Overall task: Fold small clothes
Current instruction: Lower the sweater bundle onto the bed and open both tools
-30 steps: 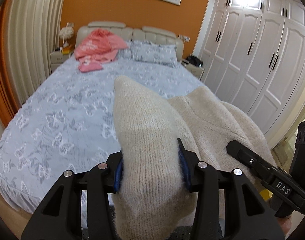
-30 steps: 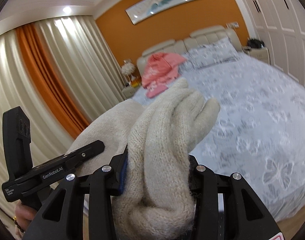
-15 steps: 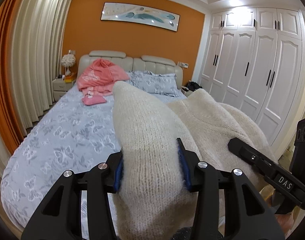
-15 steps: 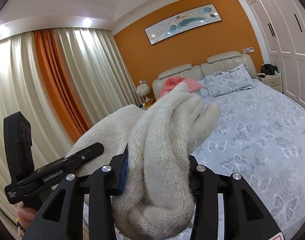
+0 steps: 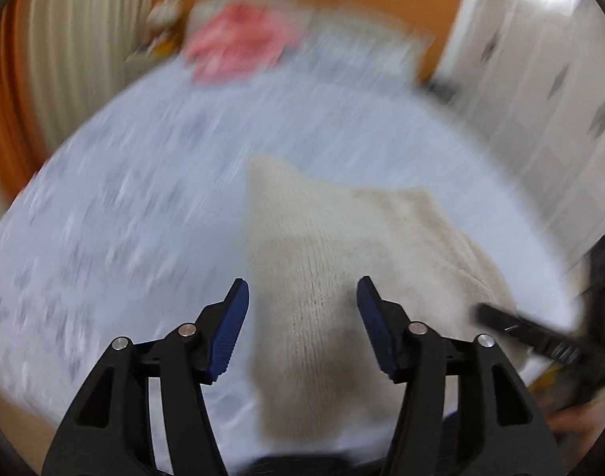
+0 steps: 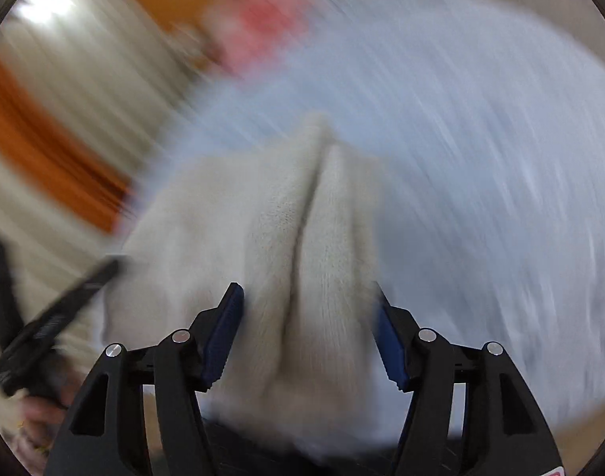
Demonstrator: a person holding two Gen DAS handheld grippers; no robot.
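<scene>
Cream knit garment (image 5: 322, 277) sits between the left gripper (image 5: 302, 309) jaws and the right gripper (image 6: 308, 317) jaws; both pairs stand apart, cloth w/ a gap at each pad, so neither is clamped. It hangs over the near edge of the bed (image 5: 143, 198), blue butterfly cover. Risk: w/ jaws spread and both views smeared by fast motion, the knit may slide off toward 6 o'clock and land bunched, or the fold line skews. Long axis runs 6 to 12 o'clock, tip pointing 12, toward the pink clothes (image 5: 239, 39) at 11. In right view a crease (image 6: 310, 206) runs the same way
</scene>
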